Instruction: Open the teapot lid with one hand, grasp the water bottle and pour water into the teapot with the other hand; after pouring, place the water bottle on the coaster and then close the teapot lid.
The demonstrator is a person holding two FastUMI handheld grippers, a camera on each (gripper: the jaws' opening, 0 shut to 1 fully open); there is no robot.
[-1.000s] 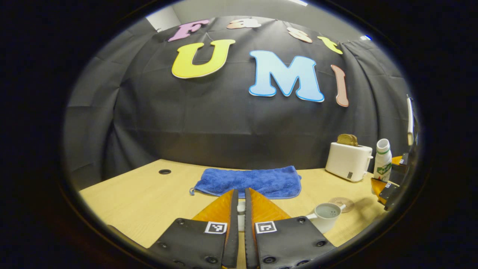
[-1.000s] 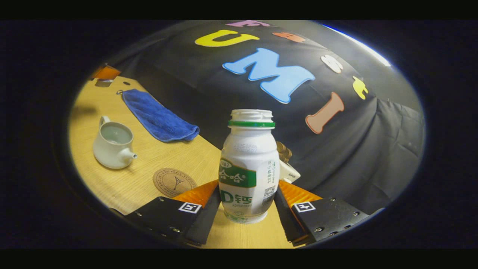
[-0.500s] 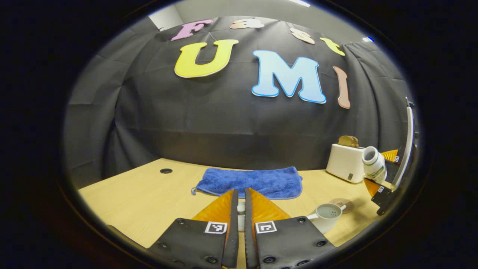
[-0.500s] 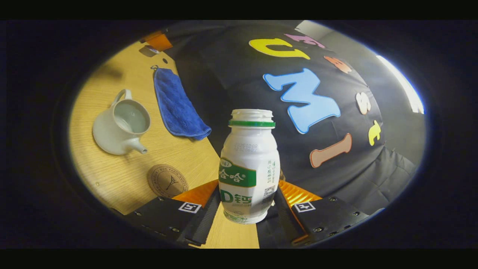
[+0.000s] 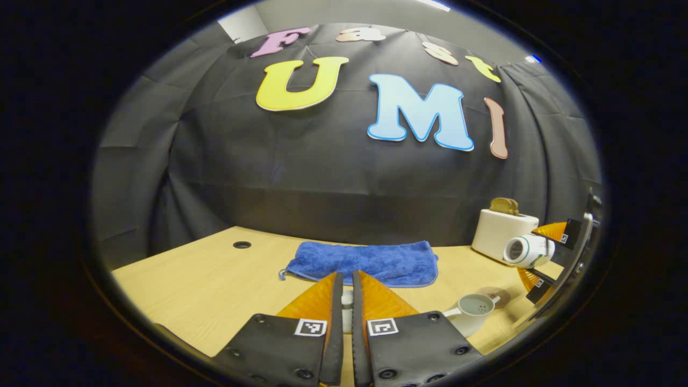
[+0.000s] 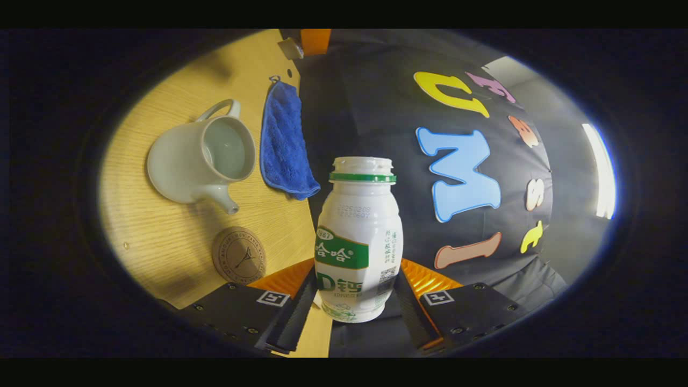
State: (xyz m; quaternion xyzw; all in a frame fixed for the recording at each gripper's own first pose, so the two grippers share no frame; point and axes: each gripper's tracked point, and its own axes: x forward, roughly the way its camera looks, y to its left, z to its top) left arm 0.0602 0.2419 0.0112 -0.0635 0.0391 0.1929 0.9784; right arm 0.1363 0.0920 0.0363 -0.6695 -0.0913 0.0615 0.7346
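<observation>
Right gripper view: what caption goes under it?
Right gripper tips the water bottle toward the open teapot.

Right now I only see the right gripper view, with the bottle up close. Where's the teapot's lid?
Observer: A small white thing, likely the lid, sits pinched in the left gripper's jaws.
Operator: Is my bottle tipped over?
Observer: In the left gripper view the water bottle lies sideways in the air, higher than the teapot. I see no water stream.
Operator: What's behind it?
Observer: A white toaster with toast in it.
</observation>
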